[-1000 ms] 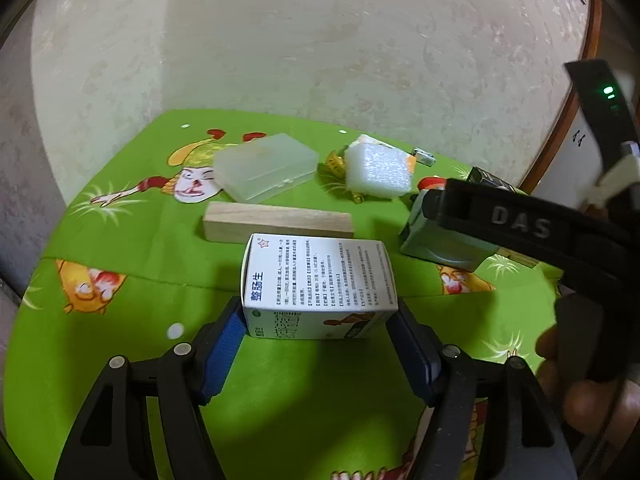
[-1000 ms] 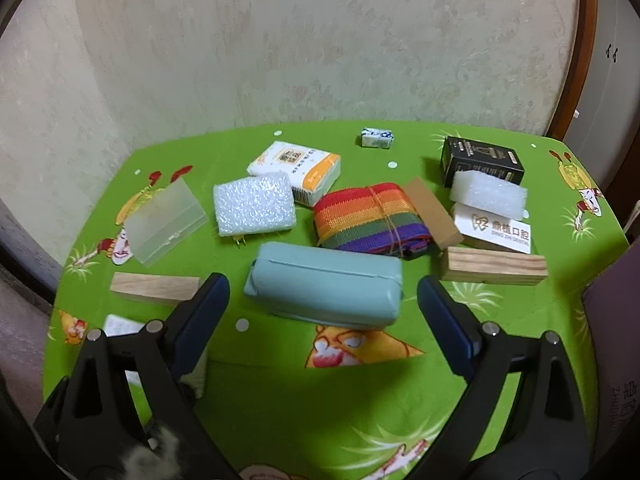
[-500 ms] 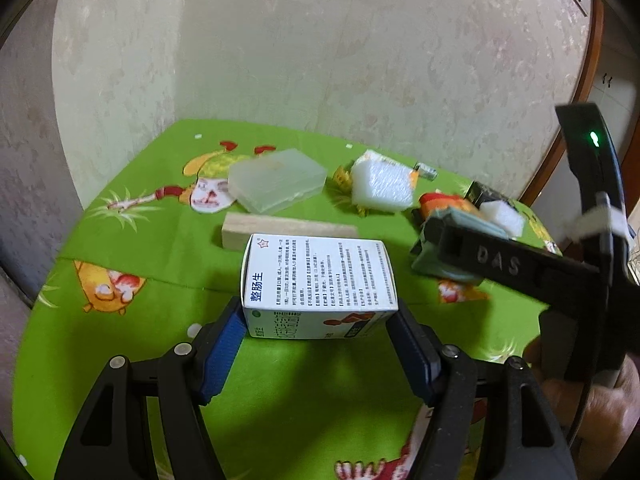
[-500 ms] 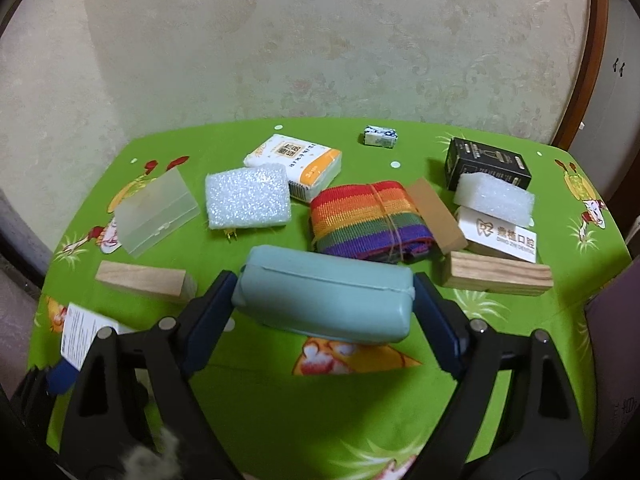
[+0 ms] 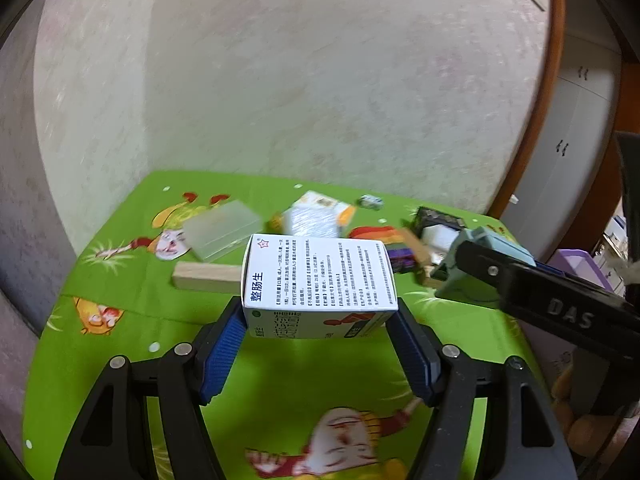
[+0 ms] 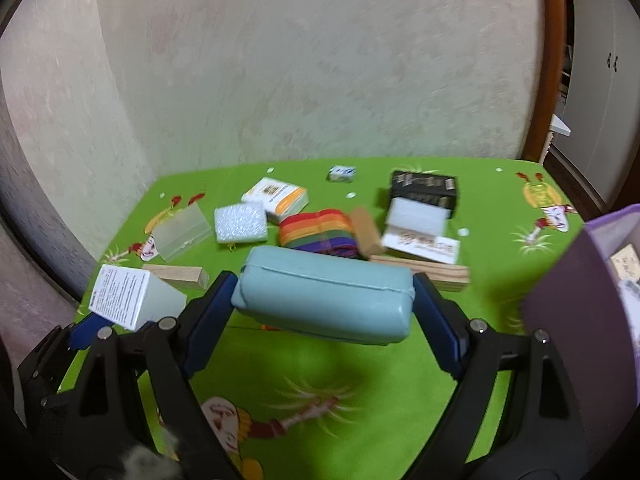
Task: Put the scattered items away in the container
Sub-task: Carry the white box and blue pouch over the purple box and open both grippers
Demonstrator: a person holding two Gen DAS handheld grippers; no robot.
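Wall [image 6: 320, 80] of pale plaster fills the view beyond both sets of fingers; green cartoon-print bench [image 6: 320, 380] below them. Purple container [image 6: 580, 300] just right of right gripper [image 6: 324, 304], clamped on teal pouch [image 6: 324, 300]. Left gripper [image 5: 320, 316] pinches white carton [image 5: 320, 276].

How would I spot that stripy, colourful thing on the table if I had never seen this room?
Start from the green cartoon tablecloth and look to the middle of the clutter, just beyond the pale blue pouch held up in the right-hand tool. There lies the rainbow strap, folded into a flat bundle, with a slanted wooden block at its right. It is the only thing banded in many colours.
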